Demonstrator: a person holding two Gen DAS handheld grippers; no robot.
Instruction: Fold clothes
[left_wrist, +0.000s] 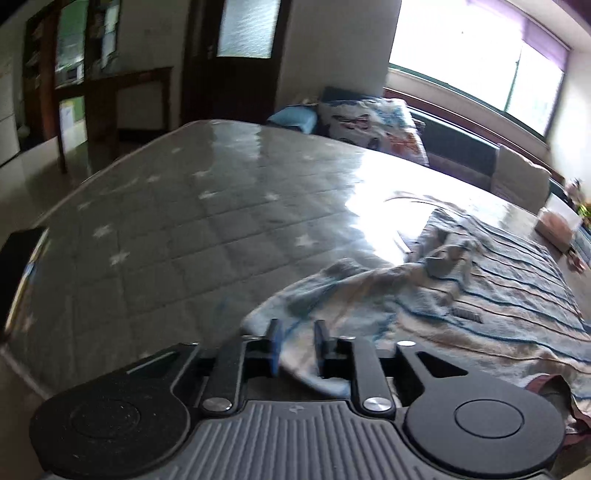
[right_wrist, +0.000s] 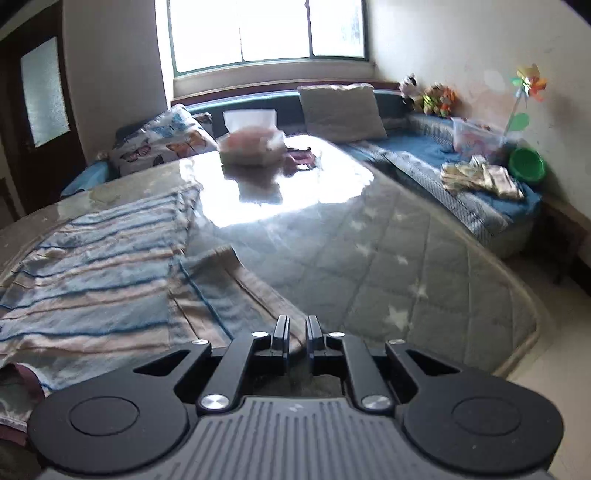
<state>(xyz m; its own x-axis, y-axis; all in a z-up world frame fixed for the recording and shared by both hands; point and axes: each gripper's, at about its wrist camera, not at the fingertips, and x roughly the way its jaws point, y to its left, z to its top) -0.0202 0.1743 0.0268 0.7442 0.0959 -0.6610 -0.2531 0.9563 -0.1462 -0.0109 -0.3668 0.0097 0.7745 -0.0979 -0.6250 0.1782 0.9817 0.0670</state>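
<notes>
Left view, tool: we see the left gripper (left_wrist: 298, 334) clenched on a bunched edge of the blue-and-beige striped cloth garment (left_wrist: 480, 295).
Left view, garment: spread over the grey quilted star-print table cover (left_wrist: 177, 221), rumpled toward the gripper.
Right view, tool: right gripper (right_wrist: 296, 334), jaws narrowly apart, over the garment's sleeve edge (right_wrist: 236, 295); we cannot tell if it grips.
Right view, landmark: clear tissue pack (right_wrist: 253, 146) at the cover's far end, well beyond the garment.

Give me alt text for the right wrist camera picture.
The right hand-held gripper pinches a sleeve of a striped shirt spread on a glossy table. Beyond are a tissue box, a cushioned bench and a bright window.
</notes>
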